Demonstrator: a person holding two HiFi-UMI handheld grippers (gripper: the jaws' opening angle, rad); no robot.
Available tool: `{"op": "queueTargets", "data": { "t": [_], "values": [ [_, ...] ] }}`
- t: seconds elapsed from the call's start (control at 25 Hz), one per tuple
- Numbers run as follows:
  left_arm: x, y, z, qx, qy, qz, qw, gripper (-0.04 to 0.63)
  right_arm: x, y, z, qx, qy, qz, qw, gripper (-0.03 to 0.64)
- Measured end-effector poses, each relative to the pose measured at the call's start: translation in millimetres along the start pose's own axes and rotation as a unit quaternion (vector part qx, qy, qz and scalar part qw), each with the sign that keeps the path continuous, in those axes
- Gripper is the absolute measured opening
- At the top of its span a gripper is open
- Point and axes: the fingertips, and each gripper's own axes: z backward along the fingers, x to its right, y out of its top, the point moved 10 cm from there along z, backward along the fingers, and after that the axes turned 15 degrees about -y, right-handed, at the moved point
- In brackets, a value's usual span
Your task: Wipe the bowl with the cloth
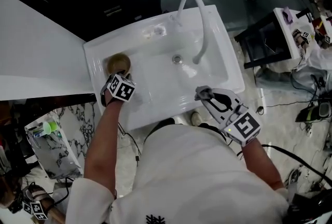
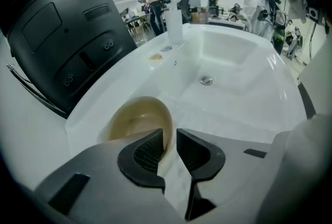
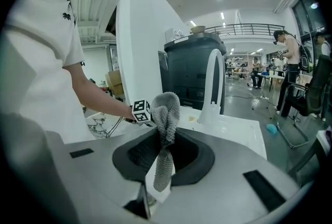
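From the head view, my left claw points steeply down into the white sink, its tip right at the near edge of the brown bowl. The bowl sits in the sink's left corner, well apart from the drain and the curved white tap. My right claw hangs over the front right rim of the sink, clear of the bowl.

In the left gripper view, I see the left claw's 2 dark ribbed pads spread, with a narrow gap between them. The bowl lies tilted on the sink floor, its hollow facing the camera. Its near rim runs into that gap, close against the left pad, while the right pad stands off it. I cannot tell whether the left pad touches the rim, and nothing is pinched.

In the right gripper view, my right claw is pressed together on the grey knitted cloth. The cloth is nipped at its middle: a bunched loop stands up past the pads and a tail hangs down towards the camera. Beyond it I can see the left claw's marker cube on the person's forearm, down at the sink, and the tap rising on the right.
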Motion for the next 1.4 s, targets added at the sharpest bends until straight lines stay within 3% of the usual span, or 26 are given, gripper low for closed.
{"op": "queueTargets", "data": {
  "t": [0.16, 0.32, 0.52, 0.72, 0.92, 1.08, 1.28, 1.4],
  "values": [
    [-1.9, 2.8, -7.2, -0.018, 0.014, -0.008, 0.9997, 0.038, 3.7, -6.3, 9.9, -0.003, -0.010, -0.009, 1.000, 0.046],
    [3.6, 11.4, 3.9, -0.001, 0.022, -0.011, 0.9997, 0.021, 9.5, -9.3, 18.3, 0.000, -0.011, -0.008, 1.000, 0.046],
    [30.4, 24.1, 27.5, 0.068, -0.020, 0.019, 0.9973, 0.020, 14.7, -13.0, 30.1, 0.009, -0.008, -0.011, 1.000, 0.046],
    [71.3, 39.3, 57.1, 0.144, -0.056, 0.057, 0.9864, 0.020, 23.7, -16.8, 41.5, 0.026, 0.013, -0.004, 1.000, 0.046],
    [122.0, 51.6, 86.5, 0.232, -0.105, 0.102, 0.9617, 0.020, 32.2, -21.2, 52.4, 0.053, 0.044, 0.008, 0.998, 0.046],
    [171.5, 64.0, 110.4, 0.307, -0.162, 0.132, 0.9285, 0.018, 40.8, -20.3, 67.3, 0.075, 0.069, 0.014, 0.995, 0.046],
    [239.0, 80.3, 132.7, 0.366, -0.218, 0.135, 0.8947, 0.018, 46.0, -20.3, 85.1, 0.097, 0.110, 0.014, 0.989, 0.046],
    [280.4, 93.0, 142.4, 0.384, -0.245, 0.127, 0.8813, 0.020, 44.6, -16.8, 96.1, 0.118, 0.148, 0.033, 0.981, 0.046]
  ]
}}
